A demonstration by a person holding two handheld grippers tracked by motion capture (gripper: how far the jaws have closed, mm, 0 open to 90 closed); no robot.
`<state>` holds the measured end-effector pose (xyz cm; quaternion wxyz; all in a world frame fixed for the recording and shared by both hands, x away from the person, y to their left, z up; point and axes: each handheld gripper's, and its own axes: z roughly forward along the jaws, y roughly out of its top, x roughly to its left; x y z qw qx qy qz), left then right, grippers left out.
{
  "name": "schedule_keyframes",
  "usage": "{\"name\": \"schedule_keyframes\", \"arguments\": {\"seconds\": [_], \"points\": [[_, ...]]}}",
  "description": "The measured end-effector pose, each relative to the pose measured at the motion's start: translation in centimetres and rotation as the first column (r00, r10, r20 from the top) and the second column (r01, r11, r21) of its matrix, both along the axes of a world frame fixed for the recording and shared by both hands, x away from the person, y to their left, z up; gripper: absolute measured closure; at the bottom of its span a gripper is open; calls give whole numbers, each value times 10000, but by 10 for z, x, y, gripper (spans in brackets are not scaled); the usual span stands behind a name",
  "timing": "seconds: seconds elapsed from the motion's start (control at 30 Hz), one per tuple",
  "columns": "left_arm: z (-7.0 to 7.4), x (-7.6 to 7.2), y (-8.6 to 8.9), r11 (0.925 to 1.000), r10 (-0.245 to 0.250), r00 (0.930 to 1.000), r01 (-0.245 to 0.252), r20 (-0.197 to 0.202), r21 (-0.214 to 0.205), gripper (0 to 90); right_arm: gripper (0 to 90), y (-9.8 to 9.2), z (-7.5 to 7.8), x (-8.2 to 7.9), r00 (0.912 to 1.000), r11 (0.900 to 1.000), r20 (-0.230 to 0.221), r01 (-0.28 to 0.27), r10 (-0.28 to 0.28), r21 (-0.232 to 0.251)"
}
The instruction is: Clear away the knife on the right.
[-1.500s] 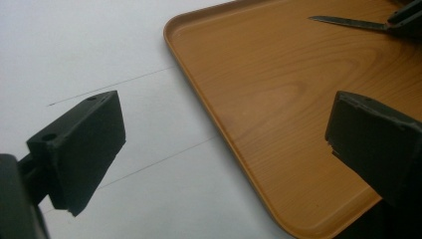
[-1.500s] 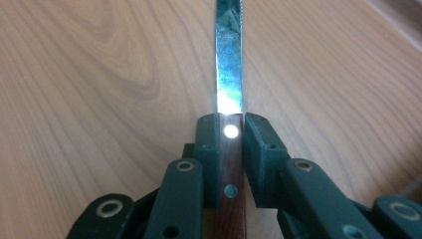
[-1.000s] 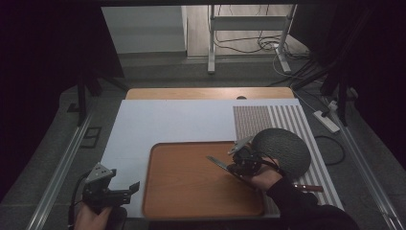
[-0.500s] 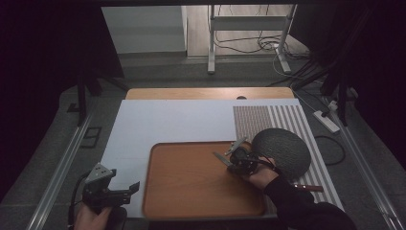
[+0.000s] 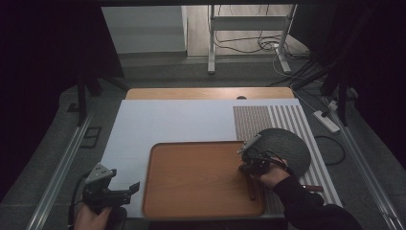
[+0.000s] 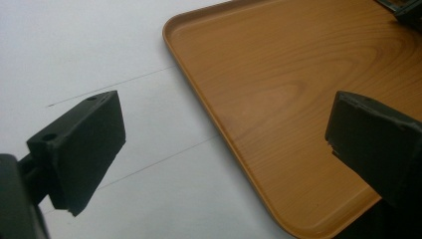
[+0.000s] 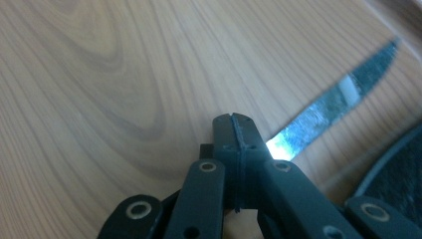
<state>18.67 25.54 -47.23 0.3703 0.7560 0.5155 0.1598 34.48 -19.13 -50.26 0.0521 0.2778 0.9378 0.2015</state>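
Two grippers are at work on our desk (image 5: 158, 124), and we describe each by its own jaws. On our right gripper (image 7: 238, 130) the jaws are pressed tight together, their tips meeting in a single seam, and a knife (image 7: 332, 110) comes out from beside those tips; whether the jaws pinch the knife itself or merely lie against it we cannot tell, since the spot where they meet is hidden under the tips. From the jaws the bright blade runs away to the upper right in the right gripper view, its point well ahead of them, lying flat on the wooden tray (image 7: 99, 74) that spreads out below and in front of the jaws. To the right of these jaws we see the dark curved edge of a round mat (image 7: 398, 174). In the high view the right gripper (image 5: 250, 158) sits at the tray's (image 5: 191, 182) right border, with the round mat (image 5: 287, 148) just beyond it and a dark handle-like shape trailing back from it along the tray's edge. On our left gripper (image 6: 224, 144) the jaws stand spread wide with nothing between them; the tray's (image 6: 278, 89) rounded near corner lies ahead of the gap and under the right jaw, while the white surface of the desk (image 6: 74, 55) lies ahead of the left jaw
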Motion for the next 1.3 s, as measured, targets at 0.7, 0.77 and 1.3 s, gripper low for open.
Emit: {"name": "schedule_keyframes", "arguments": {"seconds": [0.7,0.77,1.3], "points": [[0,0,0,10000,-16,10000,16,-5,17,31,751,-19,9,3,9988,9954,-163,483,-471,830],[0,0,0,10000,-29,10000,29,-11,8,31,683,-18,11,2,9987,9941,-49,513,-510,958],[0,1,0,10000,-54,10000,54,-57,12,31,32,-35,27,-5,9888,9818,950,991,-1154,1619]]}}
